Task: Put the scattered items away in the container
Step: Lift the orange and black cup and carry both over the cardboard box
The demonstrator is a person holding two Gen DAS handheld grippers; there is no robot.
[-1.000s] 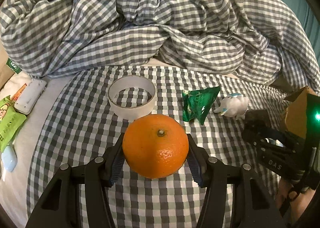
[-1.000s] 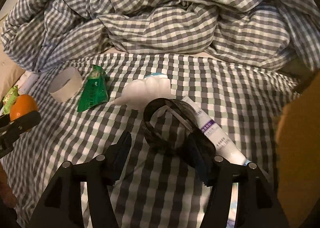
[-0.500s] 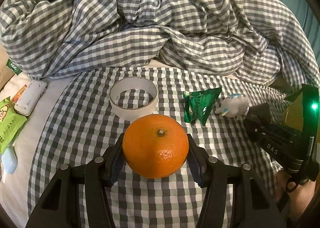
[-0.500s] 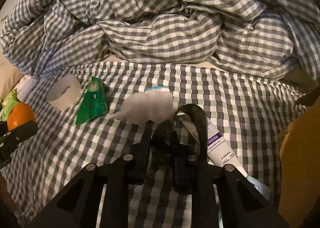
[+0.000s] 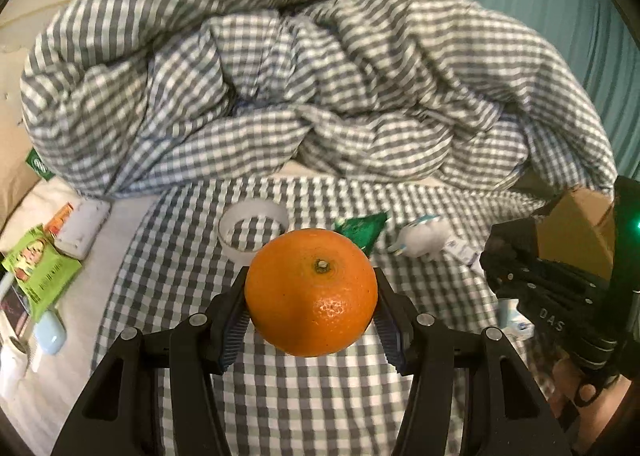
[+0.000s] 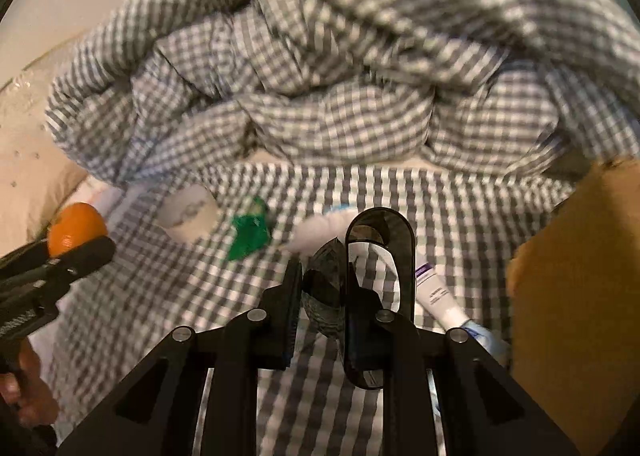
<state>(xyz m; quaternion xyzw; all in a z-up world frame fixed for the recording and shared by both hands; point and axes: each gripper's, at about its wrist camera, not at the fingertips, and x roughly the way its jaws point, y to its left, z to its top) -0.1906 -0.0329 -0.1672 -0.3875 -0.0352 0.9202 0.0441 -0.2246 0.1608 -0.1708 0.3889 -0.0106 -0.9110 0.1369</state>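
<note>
An orange [image 5: 312, 292] is clamped between the pads of my left gripper [image 5: 312, 298], lifted above the checked sheet. My right gripper [image 6: 324, 288] is shut on one wall of a dark tape ring [image 6: 404, 256], which hangs upright off the bed. Still lying on the sheet are a white tape roll [image 5: 253, 230], a green packet [image 5: 362, 230], a white toy [image 5: 424, 236] and a white tube [image 6: 436, 296]. A brown cardboard box [image 6: 580, 276] stands at the right. The orange [image 6: 76, 228] also shows at the far left of the right wrist view.
A crumpled checked duvet [image 5: 320, 96] fills the back of the bed. On the white sheet at the left lie a green snack pack [image 5: 40, 268], a white case [image 5: 84, 228] and a pale blue object [image 5: 50, 332]. A hand [image 5: 580, 388] grips the right tool.
The right gripper's jaws have shut on the dark ring and lifted it off the sheet. Both grippers have risen; the orange stays held.
</note>
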